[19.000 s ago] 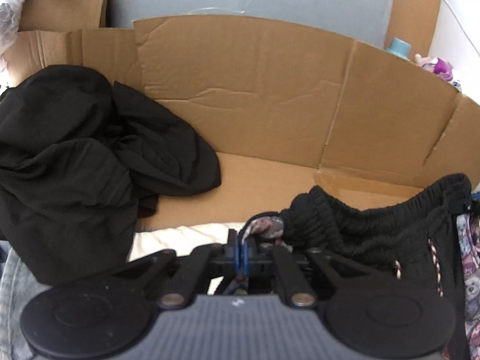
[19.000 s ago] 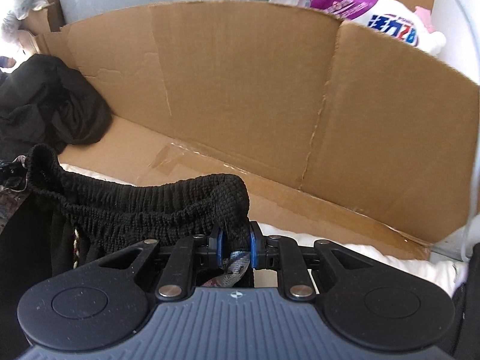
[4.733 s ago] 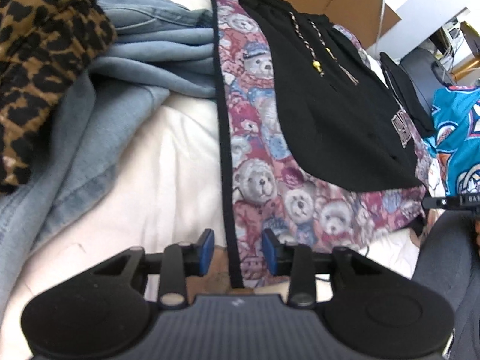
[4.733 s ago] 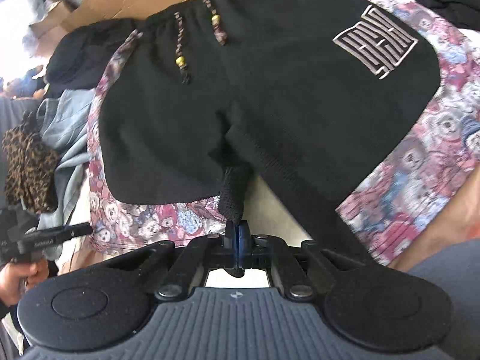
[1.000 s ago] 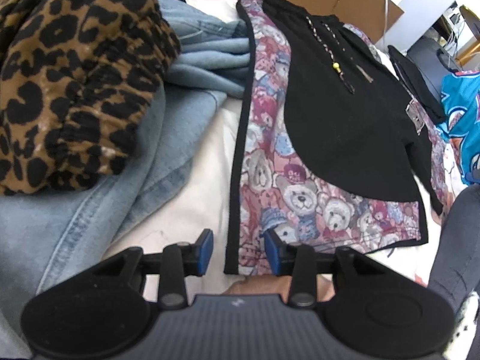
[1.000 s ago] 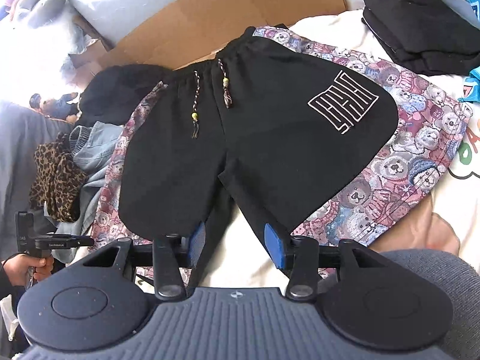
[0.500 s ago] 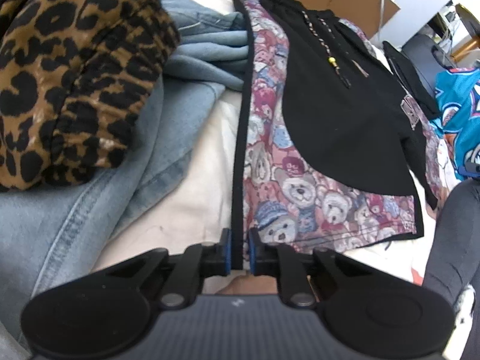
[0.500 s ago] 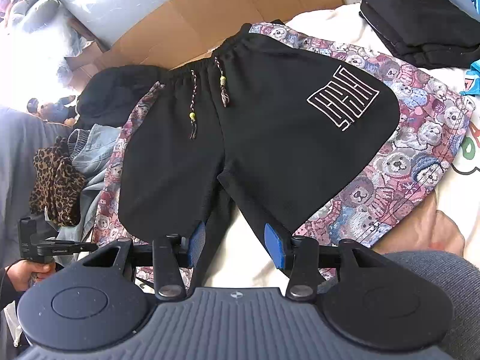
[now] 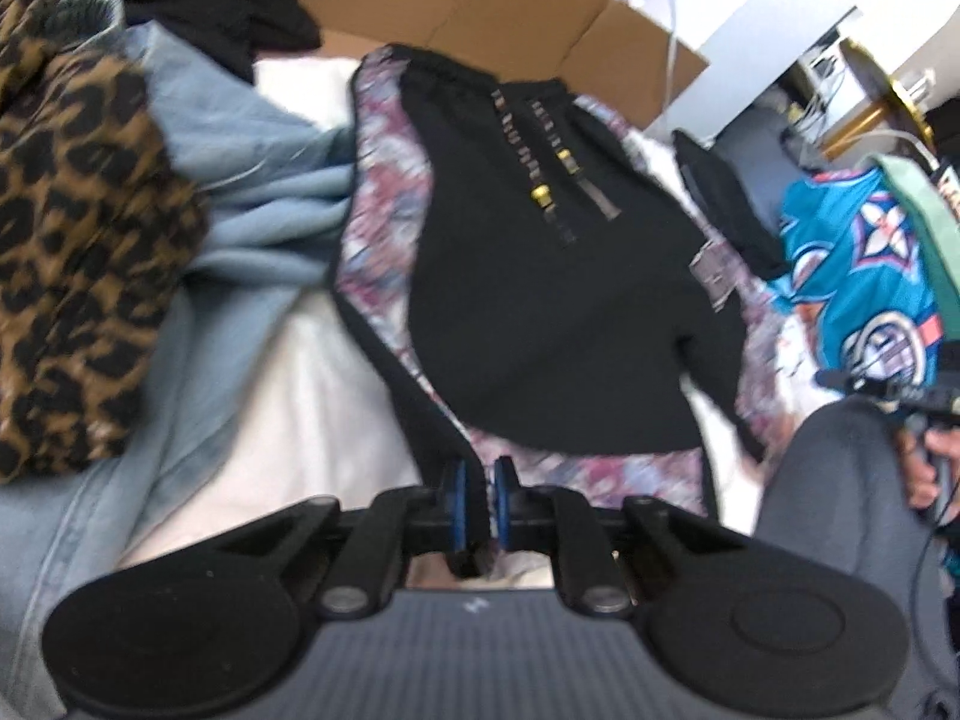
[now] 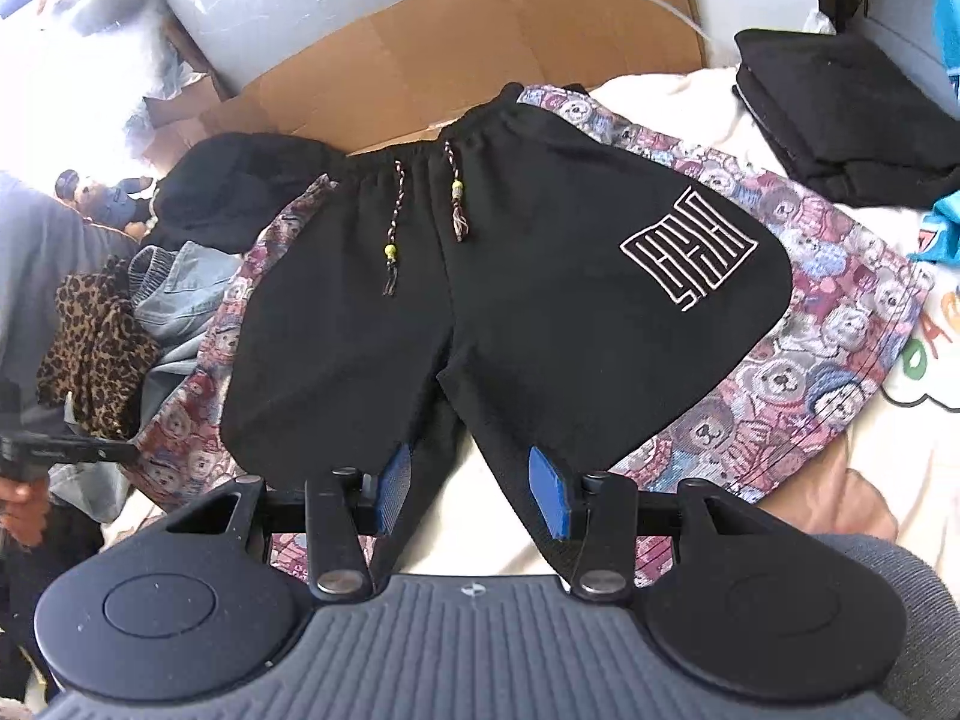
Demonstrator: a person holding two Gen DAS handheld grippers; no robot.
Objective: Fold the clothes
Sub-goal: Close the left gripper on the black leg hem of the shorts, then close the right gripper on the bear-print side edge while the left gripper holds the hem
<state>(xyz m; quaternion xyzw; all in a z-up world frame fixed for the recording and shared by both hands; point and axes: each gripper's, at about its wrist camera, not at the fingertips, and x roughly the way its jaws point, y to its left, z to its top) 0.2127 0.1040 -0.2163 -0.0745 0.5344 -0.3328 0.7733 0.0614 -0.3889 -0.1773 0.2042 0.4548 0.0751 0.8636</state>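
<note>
The left gripper (image 9: 477, 495) was spread a second ago with the hem between its fingers; now they are pressed together on the near left corner of the shorts (image 10: 510, 300), and that corner looks lifted a little off the bed. The right gripper (image 10: 471, 489) has hardly moved.

The white bed cover (image 9: 288, 384) is the biggest thing here, with a cardboard wall (image 10: 480, 36) at the far side. The shorts lie flat and spread out in the middle of it. The waistband is far away and the two leg ends are near, so the long way runs from far to near. To the left is a heap of blue denim (image 9: 240, 180) and a leopard-print cloth (image 9: 72, 210). To the right is a folded black stack (image 10: 840, 120).

The right gripper is spread wide and hovers over the crotch, between the two legs, pinching nothing.

The left leg is the one being pinched, and the right leg lies to the right of it. So I think a fold would carry the left leg across to the right, over the other leg.
</note>
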